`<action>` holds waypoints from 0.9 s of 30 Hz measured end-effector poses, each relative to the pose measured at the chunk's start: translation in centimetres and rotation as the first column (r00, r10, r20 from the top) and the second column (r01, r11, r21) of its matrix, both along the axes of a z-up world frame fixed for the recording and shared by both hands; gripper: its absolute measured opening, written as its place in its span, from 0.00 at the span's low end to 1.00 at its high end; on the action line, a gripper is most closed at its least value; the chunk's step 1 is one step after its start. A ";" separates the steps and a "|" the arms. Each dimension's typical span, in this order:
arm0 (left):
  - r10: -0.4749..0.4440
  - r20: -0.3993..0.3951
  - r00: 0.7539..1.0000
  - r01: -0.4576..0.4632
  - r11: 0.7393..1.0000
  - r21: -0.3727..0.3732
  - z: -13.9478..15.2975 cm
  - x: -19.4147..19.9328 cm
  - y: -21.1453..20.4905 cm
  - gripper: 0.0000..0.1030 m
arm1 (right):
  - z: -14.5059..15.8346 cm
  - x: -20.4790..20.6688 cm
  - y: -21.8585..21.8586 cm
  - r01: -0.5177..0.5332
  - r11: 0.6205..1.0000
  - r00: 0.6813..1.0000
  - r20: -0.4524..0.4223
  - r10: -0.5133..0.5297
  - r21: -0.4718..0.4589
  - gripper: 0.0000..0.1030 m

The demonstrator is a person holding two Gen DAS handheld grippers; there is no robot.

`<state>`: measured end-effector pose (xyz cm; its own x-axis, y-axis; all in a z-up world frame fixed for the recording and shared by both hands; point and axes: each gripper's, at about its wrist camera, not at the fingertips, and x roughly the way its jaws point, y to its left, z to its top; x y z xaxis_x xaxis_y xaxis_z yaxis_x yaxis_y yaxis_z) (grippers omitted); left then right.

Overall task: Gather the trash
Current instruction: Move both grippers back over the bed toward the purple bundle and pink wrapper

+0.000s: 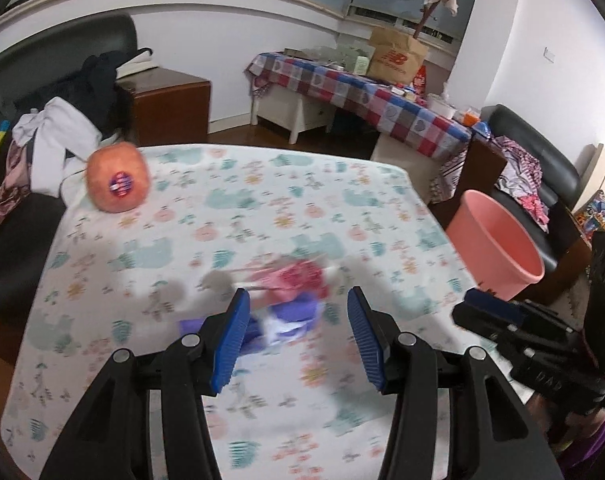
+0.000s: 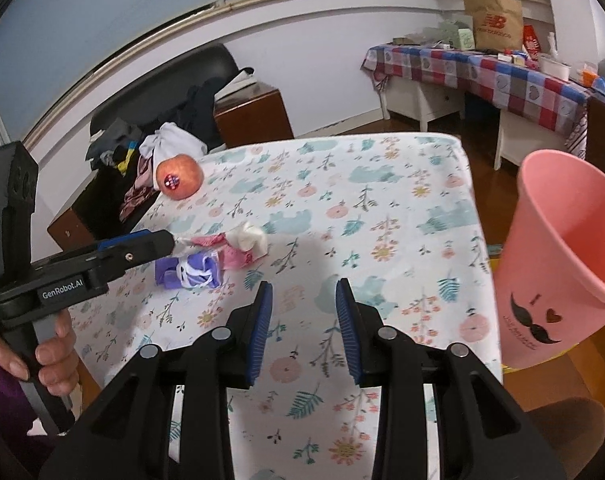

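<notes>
Cloth: a smooth tablecloth [image 2: 382,208] printed with teal elephants, pink flowers and leaf sprigs covers the square table.
Trash: a crumpled heap near the table's middle, made of a purple wrapper [image 2: 190,270], a pink wrapper [image 2: 232,254] and a white tissue wad [image 2: 252,236], all soft and creased.
Fruit: a round orange-red pomegranate [image 2: 179,176] with a small sticker sits at the far left corner, well apart from the heap.
Bin: a pink plastic bin [image 2: 558,264], tapered, with a moustache print, stands off the table's right edge; the inside that shows looks bare.
Left gripper [image 1: 298,326]: blue ribbed pads spread wide, nothing pinched; the heap lies just ahead, between and beyond the fingertips, blurred in its own view.
Right gripper [image 2: 304,308]: pads parted, gripping nothing; the heap lies ahead to its left, the bin to its right.
</notes>
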<state>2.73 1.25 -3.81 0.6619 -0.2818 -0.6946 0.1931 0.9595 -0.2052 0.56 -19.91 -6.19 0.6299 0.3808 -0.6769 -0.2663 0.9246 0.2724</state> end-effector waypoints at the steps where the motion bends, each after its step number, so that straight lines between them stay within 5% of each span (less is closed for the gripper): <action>1: 0.004 -0.001 1.000 -0.004 1.000 0.005 -0.2 0.0 0.5 0.49 | -0.1 0.1 0.0 -0.002 1.000 1.000 -0.004 0.002 0.001 0.33; 15: -0.055 -0.061 0.997 0.059 0.997 0.054 -3.8 0.8 4.6 0.54 | -1.4 1.1 1.2 -0.023 1.000 0.998 -0.057 0.023 0.007 0.33; 20: -0.118 -0.082 0.990 0.113 0.992 -0.061 -4.6 2.5 5.9 0.62 | -1.8 1.2 1.1 -0.009 1.000 0.997 -0.071 0.009 0.004 0.33; 27: -0.181 -0.125 0.976 0.155 0.968 -0.197 -5.3 3.2 6.2 0.57 | -2.1 1.6 1.2 -0.006 1.000 0.996 -0.087 0.006 0.004 0.33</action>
<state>5.94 7.43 -9.14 0.4935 -0.5132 -0.7023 0.3048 0.8582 -0.4130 2.18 -18.75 -8.33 0.5664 0.3873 -0.7275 -0.2471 0.9219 0.2984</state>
